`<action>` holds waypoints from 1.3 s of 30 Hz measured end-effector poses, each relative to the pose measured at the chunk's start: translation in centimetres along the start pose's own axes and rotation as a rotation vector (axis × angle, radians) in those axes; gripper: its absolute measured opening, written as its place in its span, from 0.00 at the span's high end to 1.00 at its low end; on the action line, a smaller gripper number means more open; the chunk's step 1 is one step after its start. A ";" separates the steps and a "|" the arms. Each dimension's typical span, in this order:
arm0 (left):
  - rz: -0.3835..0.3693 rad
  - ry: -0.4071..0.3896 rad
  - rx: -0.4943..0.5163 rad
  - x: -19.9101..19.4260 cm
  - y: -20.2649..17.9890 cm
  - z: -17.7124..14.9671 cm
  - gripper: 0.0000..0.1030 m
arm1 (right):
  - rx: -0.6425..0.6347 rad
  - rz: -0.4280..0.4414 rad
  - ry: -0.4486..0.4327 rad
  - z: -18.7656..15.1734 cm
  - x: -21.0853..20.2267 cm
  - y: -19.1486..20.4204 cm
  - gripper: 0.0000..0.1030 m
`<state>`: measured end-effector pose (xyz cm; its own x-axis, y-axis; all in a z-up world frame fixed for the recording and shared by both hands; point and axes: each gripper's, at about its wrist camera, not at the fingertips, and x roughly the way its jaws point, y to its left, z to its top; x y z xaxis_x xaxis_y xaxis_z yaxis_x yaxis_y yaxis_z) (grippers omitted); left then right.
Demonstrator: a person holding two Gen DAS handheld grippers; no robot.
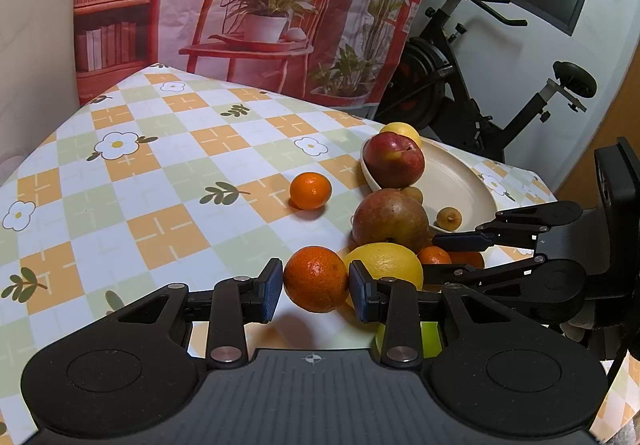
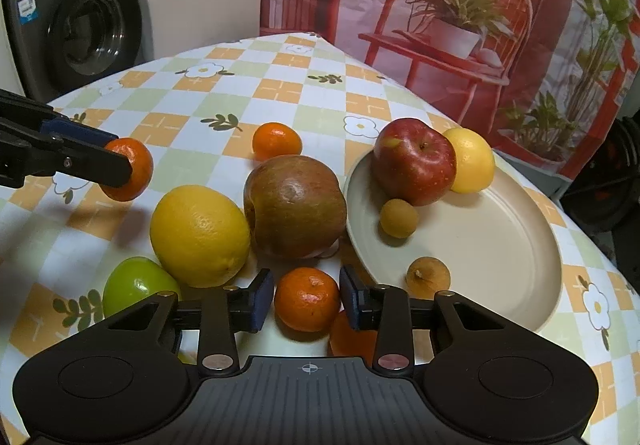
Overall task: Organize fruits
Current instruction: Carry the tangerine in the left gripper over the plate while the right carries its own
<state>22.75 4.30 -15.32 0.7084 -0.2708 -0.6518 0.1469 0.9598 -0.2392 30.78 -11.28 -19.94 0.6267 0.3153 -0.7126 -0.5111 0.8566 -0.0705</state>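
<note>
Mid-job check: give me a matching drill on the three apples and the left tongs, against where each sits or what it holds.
1 shiny red apple
2 green apple
3 large brownish-red apple
4 left tongs

a shut on a small orange mandarin
b on the checked tablecloth, just outside the round cream plate
c on the plate, against a yellow lemon
d partly hidden behind the right tongs

Pairs: 1-c, 2-d, 3-b, 4-a

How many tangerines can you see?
4 tangerines: one gripped in the left claw, one inside the right claw, one half-hidden beside it, one alone farther back. Others may hide.
</note>
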 end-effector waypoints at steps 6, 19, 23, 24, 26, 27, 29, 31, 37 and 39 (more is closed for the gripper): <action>0.001 -0.001 0.000 0.0 0.0 0.0 0.63 | 0.003 0.008 -0.004 0.0 -0.2 -0.2 0.70; -0.022 -0.016 0.065 0.0 -1.0 1.4 0.63 | 0.173 0.015 -0.146 -2.0 -4.1 -1.8 0.71; -0.035 -0.031 0.094 -0.1 -1.8 2.3 0.63 | 0.252 0.000 -0.198 -2.7 -5.3 -2.9 0.71; -0.039 -0.033 0.100 0.0 -2.0 2.6 0.63 | 0.273 -0.003 -0.211 -2.8 -5.6 -3.3 0.71; -0.045 -0.038 0.110 0.2 -2.3 3.0 0.63 | 0.304 -0.013 -0.238 -3.0 -6.2 -4.1 0.71; -0.048 -0.042 0.115 0.3 -2.5 3.3 0.63 | 0.315 -0.015 -0.247 -3.1 -6.4 -4.4 0.71; -0.055 -0.048 0.122 0.5 -3.1 3.8 0.63 | 0.331 -0.024 -0.258 -3.4 -6.5 -5.1 0.71; -0.067 -0.053 0.137 0.9 -3.9 4.4 0.63 | 0.337 -0.034 -0.264 -3.6 -6.6 -5.6 0.71; -0.101 -0.049 0.202 2.7 -6.5 5.4 0.63 | 0.389 -0.062 -0.308 -4.5 -6.8 -7.9 0.71; -0.112 -0.031 0.217 3.7 -7.3 5.8 0.63 | 0.418 -0.070 -0.323 -5.0 -6.7 -8.8 0.71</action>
<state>28.34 -3.29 -11.82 0.6996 -0.3769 -0.6070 0.3680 0.9183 -0.1460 28.13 -22.95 -18.06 0.8339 0.3044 -0.4603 -0.2248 0.9492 0.2204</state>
